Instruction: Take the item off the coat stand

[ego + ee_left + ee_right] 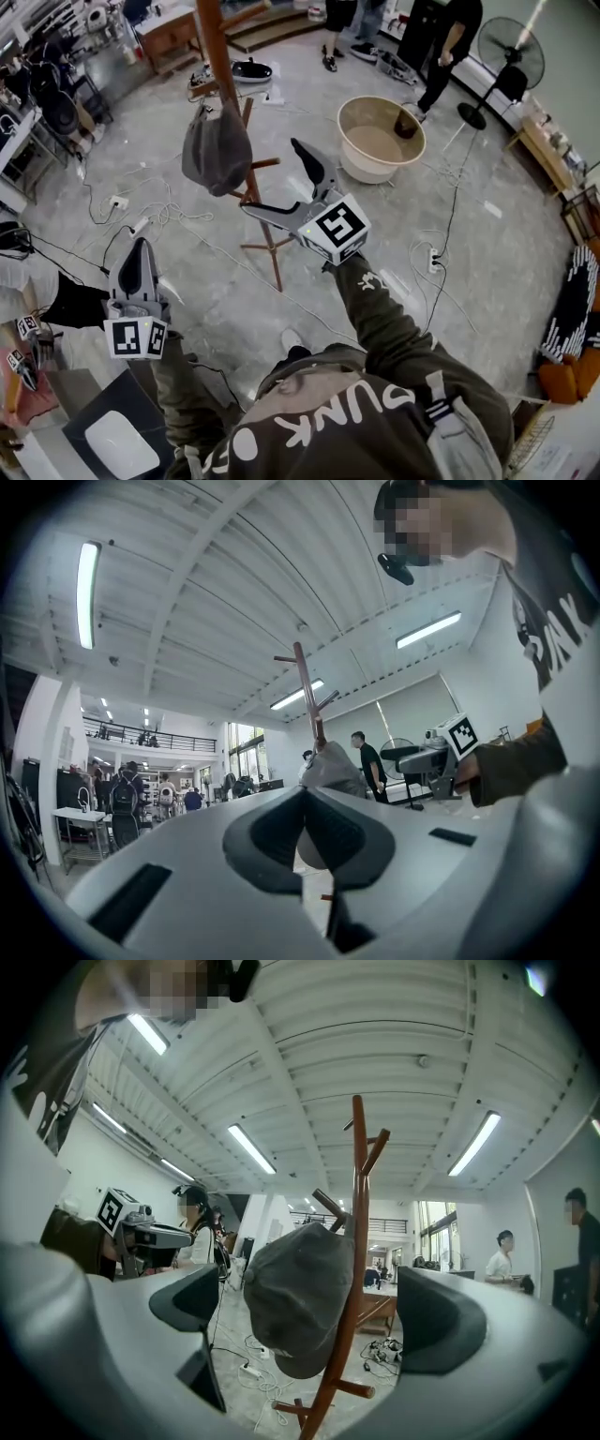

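Note:
A grey cap (216,150) hangs on a peg of the brown wooden coat stand (220,56). My right gripper (281,183) is open, its jaws spread just right of the cap and level with it. In the right gripper view the cap (295,1302) hangs in line with the gap between the jaws, a little ahead of them, against the stand's pole (357,1204). My left gripper (141,267) is held low at the left, shut and holding nothing. Over its closed jaws (305,822) the left gripper view shows the cap (330,769) and the right gripper (431,757).
A beige round basin (380,136) stands on the floor to the right of the stand. Cables and a power strip (117,202) trail over the floor at the left. A standing fan (511,52) and people (450,37) are at the back right.

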`<move>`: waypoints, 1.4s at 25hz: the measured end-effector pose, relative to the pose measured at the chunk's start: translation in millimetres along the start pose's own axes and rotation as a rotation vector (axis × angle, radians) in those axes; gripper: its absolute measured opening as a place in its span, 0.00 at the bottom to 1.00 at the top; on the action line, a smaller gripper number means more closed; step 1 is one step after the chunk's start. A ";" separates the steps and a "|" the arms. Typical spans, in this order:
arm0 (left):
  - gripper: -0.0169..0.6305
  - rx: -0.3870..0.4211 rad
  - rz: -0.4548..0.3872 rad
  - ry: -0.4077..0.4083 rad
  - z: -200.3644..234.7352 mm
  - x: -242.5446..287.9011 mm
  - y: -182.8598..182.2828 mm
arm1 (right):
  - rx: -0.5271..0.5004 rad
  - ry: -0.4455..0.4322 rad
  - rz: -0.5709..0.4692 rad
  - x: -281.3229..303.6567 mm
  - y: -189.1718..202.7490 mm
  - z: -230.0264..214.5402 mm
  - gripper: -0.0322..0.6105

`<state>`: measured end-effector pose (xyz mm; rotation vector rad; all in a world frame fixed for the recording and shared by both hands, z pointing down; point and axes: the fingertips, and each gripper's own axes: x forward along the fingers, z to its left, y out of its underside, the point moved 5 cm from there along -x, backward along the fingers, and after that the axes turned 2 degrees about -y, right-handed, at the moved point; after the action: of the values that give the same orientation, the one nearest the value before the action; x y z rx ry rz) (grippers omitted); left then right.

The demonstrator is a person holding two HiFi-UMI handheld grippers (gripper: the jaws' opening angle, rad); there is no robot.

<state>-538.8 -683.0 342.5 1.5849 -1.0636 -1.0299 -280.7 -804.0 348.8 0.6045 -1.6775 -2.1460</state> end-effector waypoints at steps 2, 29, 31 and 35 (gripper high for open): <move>0.03 -0.003 -0.003 0.005 9.2 13.9 1.1 | 0.011 -0.001 0.006 13.7 1.6 -9.6 0.95; 0.03 0.020 0.031 -0.031 31.9 82.0 17.6 | 0.103 -0.023 0.001 75.4 24.8 -66.1 0.09; 0.03 0.020 0.027 -0.032 32.5 80.8 17.6 | 0.105 -0.028 -0.016 75.0 19.8 -66.3 0.09; 0.03 0.019 0.024 -0.030 31.4 78.9 15.7 | 0.099 -0.032 -0.049 73.1 4.4 -65.8 0.09</move>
<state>-549.7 -768.6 340.3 1.5729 -1.1124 -1.0331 -307.7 -897.0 331.0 0.6490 -1.8123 -2.1272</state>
